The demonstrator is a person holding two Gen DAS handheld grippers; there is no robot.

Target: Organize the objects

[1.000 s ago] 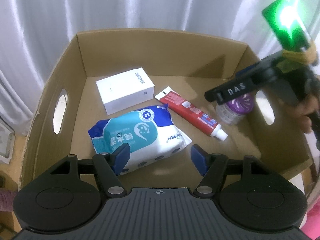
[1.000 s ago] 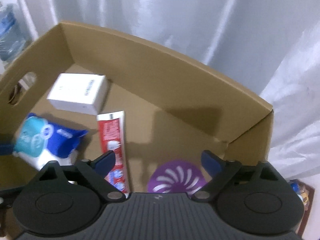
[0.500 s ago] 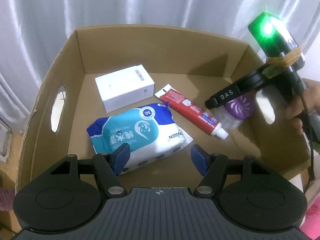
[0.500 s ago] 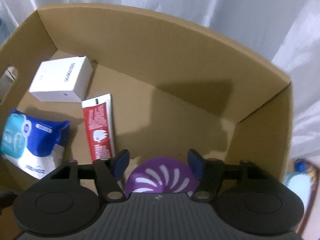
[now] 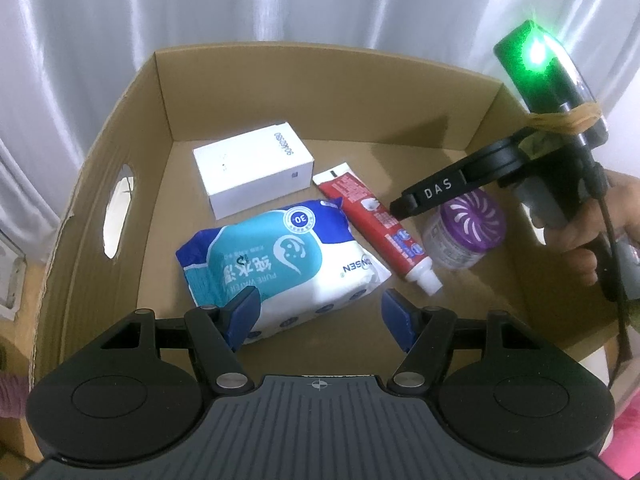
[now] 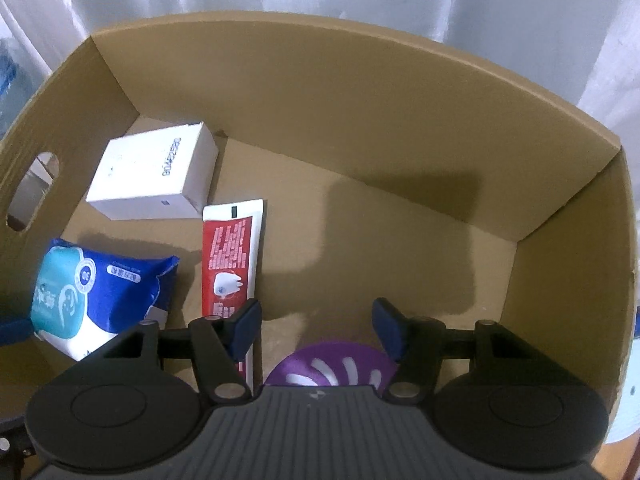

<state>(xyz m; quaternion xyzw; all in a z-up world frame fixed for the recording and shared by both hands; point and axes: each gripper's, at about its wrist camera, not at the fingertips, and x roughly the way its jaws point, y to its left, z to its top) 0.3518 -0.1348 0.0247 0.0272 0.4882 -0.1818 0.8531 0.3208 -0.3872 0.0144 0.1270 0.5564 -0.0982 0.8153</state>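
Observation:
A cardboard box (image 5: 120, 128) holds a white carton (image 5: 252, 168), a blue wet-wipes pack (image 5: 276, 256), a red toothpaste tube (image 5: 380, 224) and a purple-lidded air freshener jar (image 5: 464, 232). My left gripper (image 5: 320, 312) is open and empty above the box's near edge, over the wipes pack. My right gripper (image 6: 316, 320) is open just above the jar's purple lid (image 6: 332, 368), which stands on the box floor. The right gripper also shows in the left wrist view (image 5: 436, 192) beside the jar. The carton (image 6: 156, 172), wipes (image 6: 92, 292) and toothpaste (image 6: 230, 256) show in the right wrist view.
The box has a handle cutout (image 5: 116, 212) in its left wall and tall walls (image 6: 360, 120) all round. White curtain (image 5: 280, 0) hangs behind. The box floor right of the toothpaste (image 6: 380, 248) is bare cardboard.
My right gripper narrowed its opening around the jar, then rose and pulled back a little, leaving the jar standing in the box. The left gripper lifted back slightly.

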